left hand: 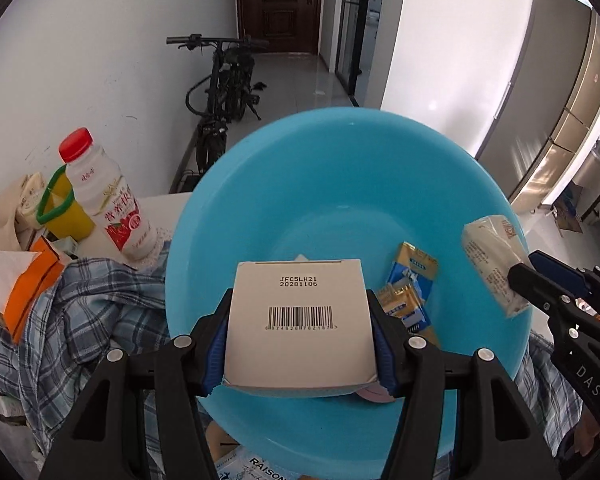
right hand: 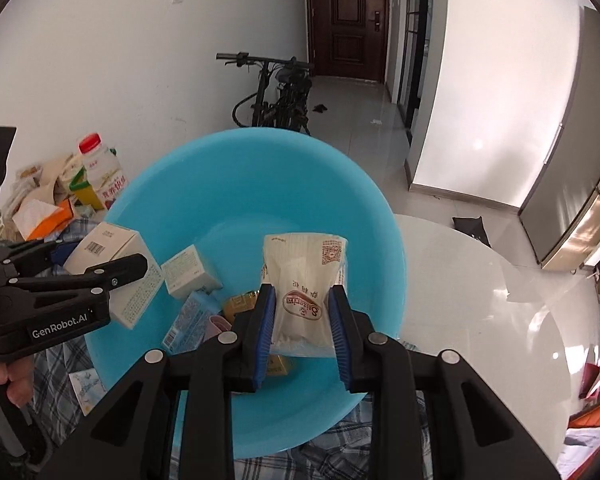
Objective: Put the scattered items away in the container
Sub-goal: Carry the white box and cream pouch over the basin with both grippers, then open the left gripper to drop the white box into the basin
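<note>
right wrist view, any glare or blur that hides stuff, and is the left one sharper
Right wrist view: window glare washes the glossy white table, yet the white snack packet in the right gripper reads clearly. Left wrist view: the white barcode box in the left gripper is sharp, the same packet is motion-blurred. Both bend straight lines at the edges.

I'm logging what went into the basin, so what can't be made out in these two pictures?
- Left wrist view: the white box in the left gripper hides the basin floor behind it; a pink thing peeks out, unidentifiable.
- Right wrist view: the snack packet in the right gripper covers a yellow packet.
- Both: small print is unreadable.
</note>
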The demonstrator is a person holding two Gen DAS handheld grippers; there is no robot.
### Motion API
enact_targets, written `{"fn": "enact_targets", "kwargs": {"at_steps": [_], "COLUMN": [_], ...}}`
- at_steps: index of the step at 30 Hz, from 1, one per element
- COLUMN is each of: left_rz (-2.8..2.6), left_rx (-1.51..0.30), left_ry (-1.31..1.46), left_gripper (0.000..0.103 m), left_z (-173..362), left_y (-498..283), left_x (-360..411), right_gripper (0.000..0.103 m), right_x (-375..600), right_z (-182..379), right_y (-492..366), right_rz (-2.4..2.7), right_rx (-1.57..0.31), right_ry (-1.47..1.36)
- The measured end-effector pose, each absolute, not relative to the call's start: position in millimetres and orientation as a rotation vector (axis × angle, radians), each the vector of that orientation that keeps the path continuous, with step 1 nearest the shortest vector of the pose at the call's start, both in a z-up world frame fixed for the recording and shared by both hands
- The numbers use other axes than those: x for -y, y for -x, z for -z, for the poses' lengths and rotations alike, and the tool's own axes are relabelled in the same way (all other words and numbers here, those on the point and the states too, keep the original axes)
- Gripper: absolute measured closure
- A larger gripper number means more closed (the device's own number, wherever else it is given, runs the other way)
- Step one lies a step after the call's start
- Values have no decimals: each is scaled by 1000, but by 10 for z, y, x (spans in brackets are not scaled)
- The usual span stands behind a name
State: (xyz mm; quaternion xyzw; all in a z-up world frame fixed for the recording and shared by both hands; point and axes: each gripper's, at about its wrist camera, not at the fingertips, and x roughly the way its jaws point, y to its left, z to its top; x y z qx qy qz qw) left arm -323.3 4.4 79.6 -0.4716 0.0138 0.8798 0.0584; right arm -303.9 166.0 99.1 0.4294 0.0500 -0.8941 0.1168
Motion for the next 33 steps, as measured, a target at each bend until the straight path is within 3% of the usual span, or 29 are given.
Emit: {"fn": "enact_targets", "kwargs": {"at_steps": [23, 28, 29, 33], "left_rz": [-2578, -2557, -2561, -2597], "left_rx": [-61, -143, -152, -84], "left_ry": [1491, 1492, 1488, 1476], "left_gripper": [42, 41, 40, 17], "left_z": [-479, -371, -369, -425], "left_y": [3250, 3239, 3239, 3250], "left_x": [-294, -372, -376, -296], "right_gripper": [77, 77, 77, 77], "right_x": [-1630, -1657, -1662, -1662], "right_z": [-701, -664, -667, -681], "right_y": [3094, 3117, 3120, 3122], "right_rz": [2548, 2548, 2550, 2554], "right_rx": [-167, -170, -170, -170], "right_ry": [-1390, -1401, -1400, -1395]}}
